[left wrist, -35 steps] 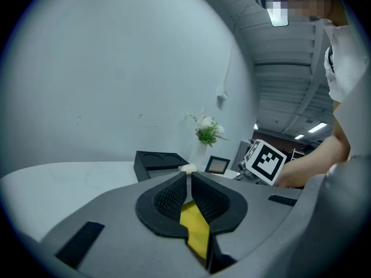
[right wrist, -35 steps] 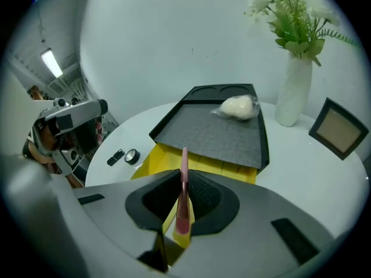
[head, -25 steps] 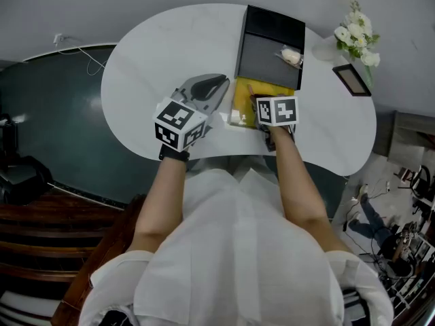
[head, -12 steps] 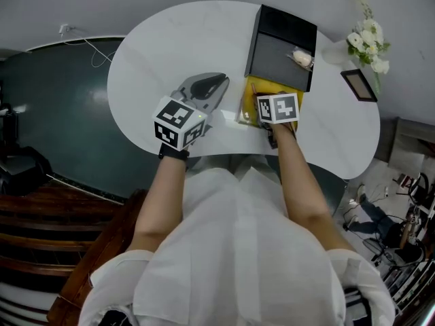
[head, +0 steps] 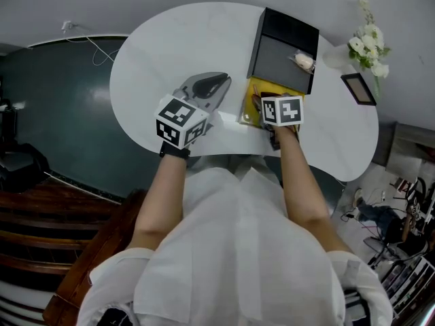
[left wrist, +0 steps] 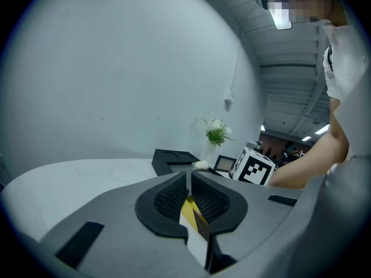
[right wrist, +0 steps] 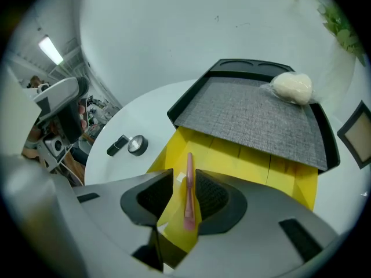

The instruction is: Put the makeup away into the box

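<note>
As the jaws of the right gripper [right wrist: 184, 178] open over the yellow box [right wrist: 243, 161], a pink makeup stick [right wrist: 189, 196] is let go between them.

The stick lies along the right-hand pad with yellow showing on its other side, so it is not pinched. It is judged light, stiff and smooth, apt to roll or twist in the pads, and best taken across the middle of its shaft. Ahead of the jaws the grey-lined lid [right wrist: 255, 117] is laid open, with a white puff [right wrist: 292, 88] on it. To their left, on the white table [right wrist: 145, 114], a black tube [right wrist: 117, 146] and a small round tin [right wrist: 137, 146] are yet to be put away. Nothing is seen blocking the box. The left gripper [left wrist: 189, 178] is clenched on nothing, the box to its right.
</note>
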{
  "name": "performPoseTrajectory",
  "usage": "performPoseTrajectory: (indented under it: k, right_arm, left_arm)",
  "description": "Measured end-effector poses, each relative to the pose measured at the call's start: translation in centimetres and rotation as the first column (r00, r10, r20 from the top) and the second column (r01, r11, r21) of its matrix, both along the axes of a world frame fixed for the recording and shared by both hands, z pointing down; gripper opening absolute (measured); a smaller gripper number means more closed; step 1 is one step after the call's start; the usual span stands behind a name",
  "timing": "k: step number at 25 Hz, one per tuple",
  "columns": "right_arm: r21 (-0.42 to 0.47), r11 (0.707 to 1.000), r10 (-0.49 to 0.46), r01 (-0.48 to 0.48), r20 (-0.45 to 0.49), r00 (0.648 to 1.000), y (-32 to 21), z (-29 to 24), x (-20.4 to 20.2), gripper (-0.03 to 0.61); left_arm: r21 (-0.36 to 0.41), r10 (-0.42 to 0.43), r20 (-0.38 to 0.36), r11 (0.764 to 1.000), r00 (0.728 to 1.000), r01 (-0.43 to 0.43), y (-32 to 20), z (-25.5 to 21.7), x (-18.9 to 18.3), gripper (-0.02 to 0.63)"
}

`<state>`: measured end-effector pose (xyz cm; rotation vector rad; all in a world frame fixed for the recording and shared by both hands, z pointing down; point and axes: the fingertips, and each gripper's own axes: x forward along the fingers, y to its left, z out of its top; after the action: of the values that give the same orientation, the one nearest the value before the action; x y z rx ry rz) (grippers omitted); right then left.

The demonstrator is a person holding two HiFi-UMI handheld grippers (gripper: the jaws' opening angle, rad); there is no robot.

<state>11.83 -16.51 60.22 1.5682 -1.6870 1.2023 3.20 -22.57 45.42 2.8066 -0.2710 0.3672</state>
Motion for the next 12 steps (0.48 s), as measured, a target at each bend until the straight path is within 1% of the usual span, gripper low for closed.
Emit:
performPoseTrajectory:
  k: [7, 9, 12]
  right_arm:
    - [0.069, 0.996, -0.051, 0.053, -0.036, 0.998, -0.9, -3.0, -0.1, 0.107]
    - [0.091, 0.993, -0.071, 0.074, -0.04, 0.997, -1.3, -4.0, -0.4, 0.107]
    - [0.118, 0.985, -0.116, 0.123, -0.068, 0.991, -2.0, -5.5, -1.2, 0.107]
  left_arm:
    - [0.011, -0.031, -0.006, 0.999, 1.0, 0.031, -0.7, -0.3, -1.0, 0.025]
    - [0.014, -0.044, -0.007, 0.999, 0.999, 0.045, -0.9, -0.5, -1.4, 0.025]
    - [0.02, -0.074, -0.009, 0.997, 0.997, 0.074, -1.5, -0.7, -2.5, 0.025]
